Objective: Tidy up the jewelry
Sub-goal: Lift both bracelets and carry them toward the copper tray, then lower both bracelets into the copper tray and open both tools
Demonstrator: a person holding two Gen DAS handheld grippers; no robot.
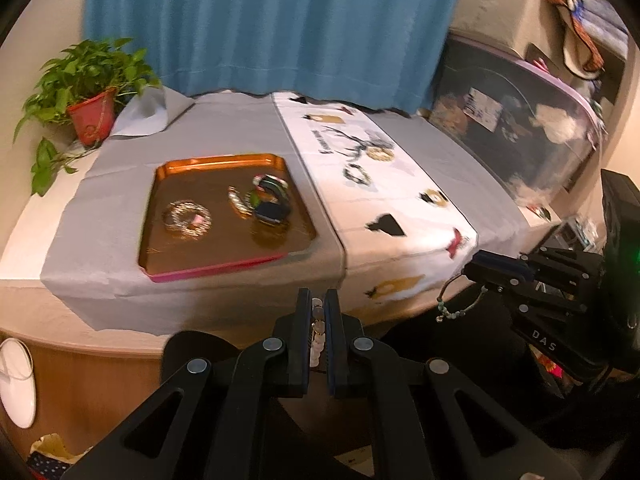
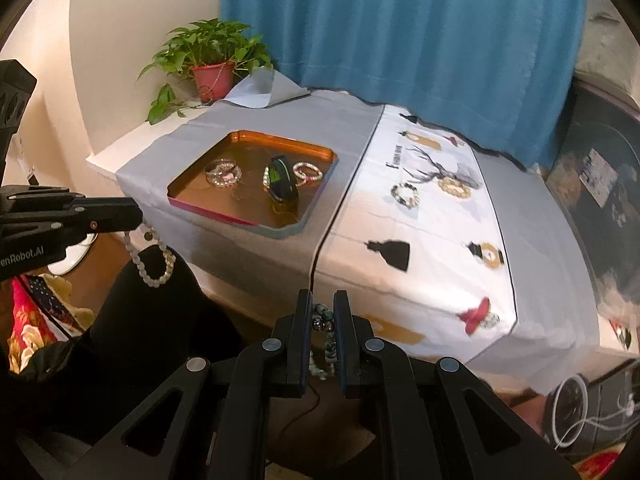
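Nearest to us, our left gripper (image 1: 318,316) is closed down on a pale beaded bracelet (image 2: 150,260), whose loop hangs free below the fingers, off the front edge of the surface (image 1: 240,128). Our right gripper (image 2: 323,316) is likewise pinched on a green beaded bracelet (image 1: 460,308), its strand dangling below the fingers on the other side. Both grippers sit in front of the surface, not over it, each holding one piece.

Ahead and slightly left of the left gripper lies the orange tray (image 1: 208,162), its long axis running away from us. From the right gripper it lies forward and well to the left. So we judge the left gripper the nearer of the two, with a nearly straight path forward to the tray's front edge.

In the tray we see a coiled bracelet (image 1: 186,219), a dark band (image 2: 282,186) and more beaded rings (image 2: 307,172). Farther right, on the white printed cloth (image 2: 440,248), two more bracelets (image 2: 405,195) remain outside the tray. The open floor at the tray's near left looks the easier drop spot.
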